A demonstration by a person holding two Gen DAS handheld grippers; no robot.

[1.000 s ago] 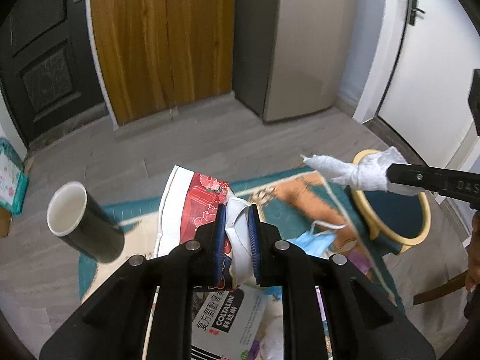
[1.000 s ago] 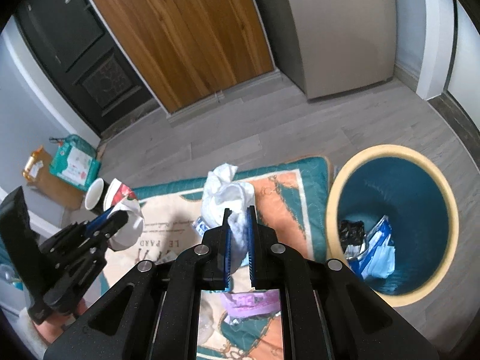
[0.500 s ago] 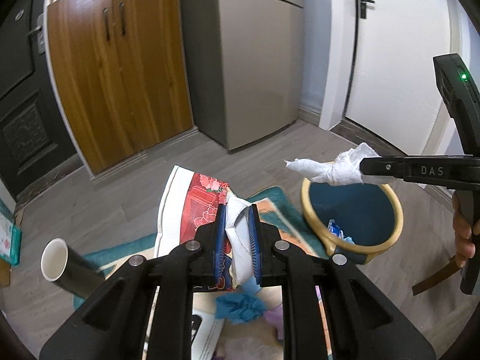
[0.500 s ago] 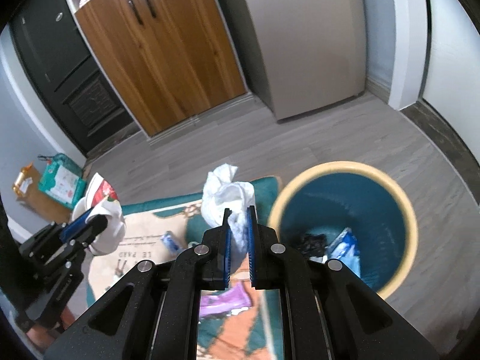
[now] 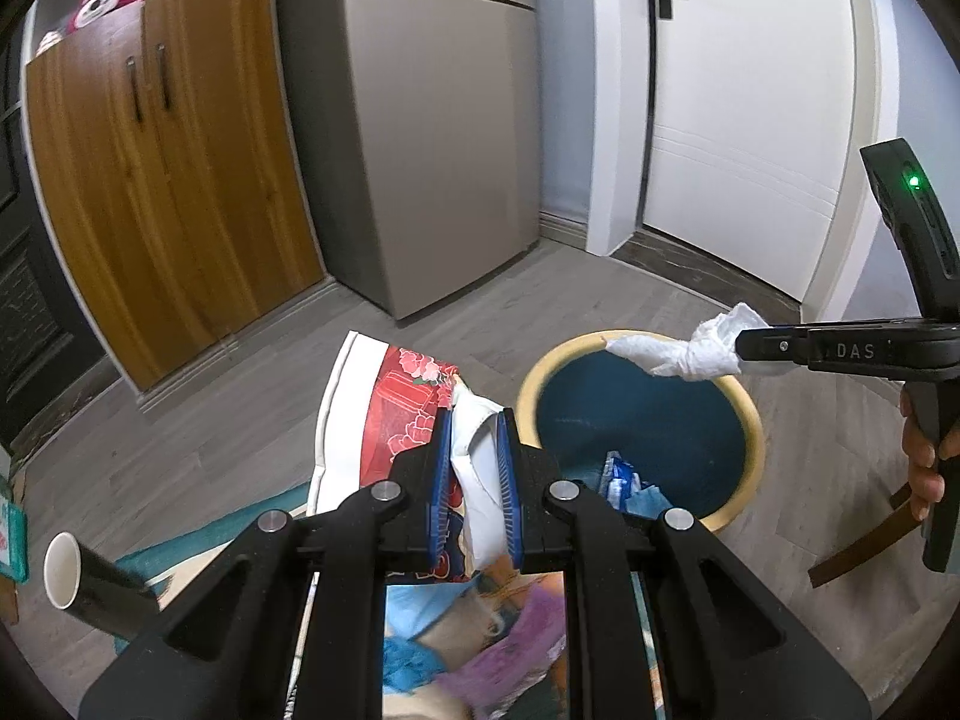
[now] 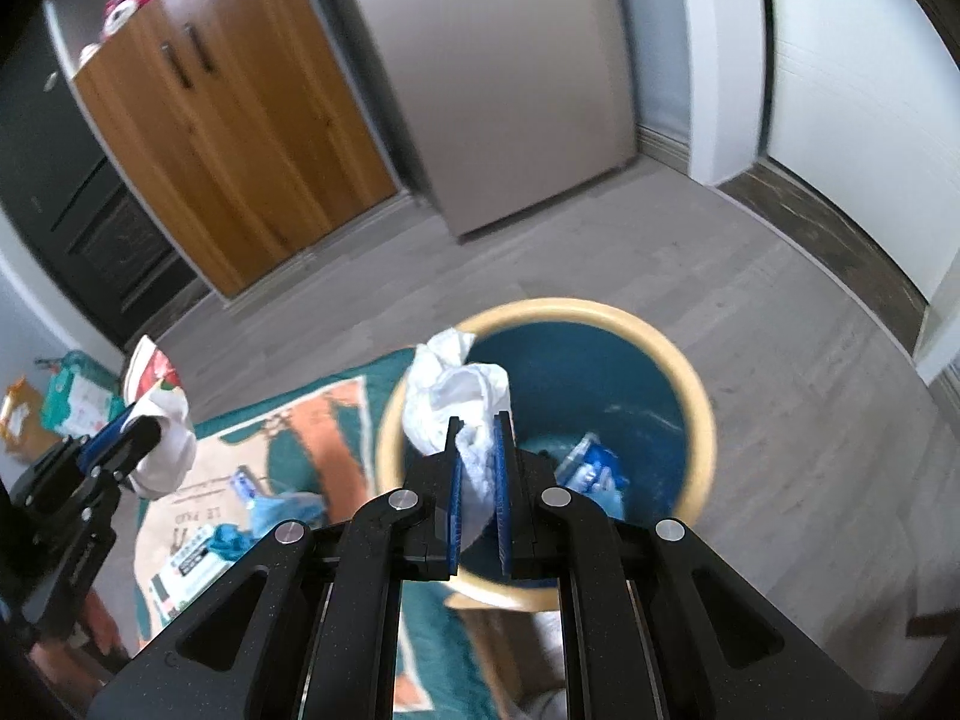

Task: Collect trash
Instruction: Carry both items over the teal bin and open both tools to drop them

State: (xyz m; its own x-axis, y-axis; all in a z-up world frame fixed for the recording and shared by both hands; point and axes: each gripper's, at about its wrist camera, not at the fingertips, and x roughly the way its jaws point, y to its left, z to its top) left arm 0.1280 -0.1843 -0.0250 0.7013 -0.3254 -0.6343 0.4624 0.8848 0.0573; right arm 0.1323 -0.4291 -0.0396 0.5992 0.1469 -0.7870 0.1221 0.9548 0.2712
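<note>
My left gripper [image 5: 474, 468] is shut on a crumpled red-and-white paper wrapper [image 5: 408, 390], held up just left of the round blue bin with a yellow rim [image 5: 747, 414]. My right gripper [image 6: 477, 480] is shut on a wad of white tissue [image 6: 456, 384], which hangs over the near left part of the bin's [image 6: 702, 396] opening. In the left wrist view the right gripper [image 5: 741, 348] reaches in from the right, and the tissue [image 5: 678, 354] sits above the far rim. Blue packaging [image 6: 591, 462] lies inside the bin.
A patterned teal rug [image 6: 312, 420] left of the bin carries a blue glove [image 6: 282, 507], a printed packet [image 6: 192, 564] and purple scraps [image 5: 510, 648]. A dark paper cup [image 5: 78, 576] lies at the left. Wooden cabinet [image 5: 168, 192], grey fridge [image 5: 432, 138] and white door [image 5: 750, 120] stand behind.
Both grippers have swung right toward the bin with their loads. The tissue has gone from over the rug to over the bin's opening. Neither grip has altered.
</note>
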